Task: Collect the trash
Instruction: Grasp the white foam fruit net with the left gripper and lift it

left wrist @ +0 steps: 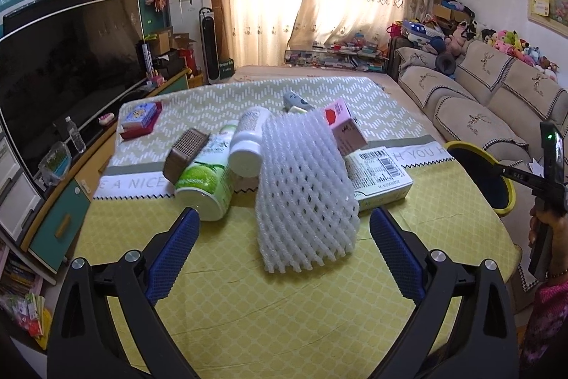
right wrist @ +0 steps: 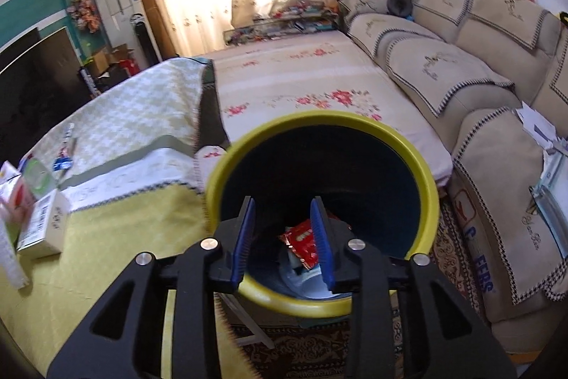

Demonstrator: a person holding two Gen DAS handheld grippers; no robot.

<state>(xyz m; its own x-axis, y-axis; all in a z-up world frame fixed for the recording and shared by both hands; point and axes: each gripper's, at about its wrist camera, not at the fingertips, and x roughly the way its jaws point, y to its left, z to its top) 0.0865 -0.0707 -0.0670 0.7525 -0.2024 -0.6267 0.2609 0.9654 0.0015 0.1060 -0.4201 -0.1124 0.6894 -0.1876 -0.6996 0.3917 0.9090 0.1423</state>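
Observation:
My left gripper (left wrist: 285, 222) stands open just above the yellow-green tablecloth (left wrist: 248, 308). A white foam net sleeve (left wrist: 305, 187) lies right ahead of its fingers, untouched. Behind the sleeve are a green can (left wrist: 206, 183), a white bottle (left wrist: 248, 141), a brown ridged piece (left wrist: 186, 155), a pink carton (left wrist: 342, 123) and a white barcoded box (left wrist: 380, 176). My right gripper (right wrist: 283, 203) hangs over the yellow-rimmed bin (right wrist: 319, 116), open part way with nothing between the pads. A red wrapper (right wrist: 301, 244) lies down inside the bin. In the left wrist view the bin (left wrist: 458, 144) stands off the table's right edge.
A large TV (left wrist: 71, 59) on a low cabinet runs along the left. A beige sofa (right wrist: 479, 77) lines the right, with a floral-covered platform (right wrist: 301, 84) behind the bin. A red box (left wrist: 140, 119) sits on the far table. A person's hand (left wrist: 543, 222) shows at the right edge.

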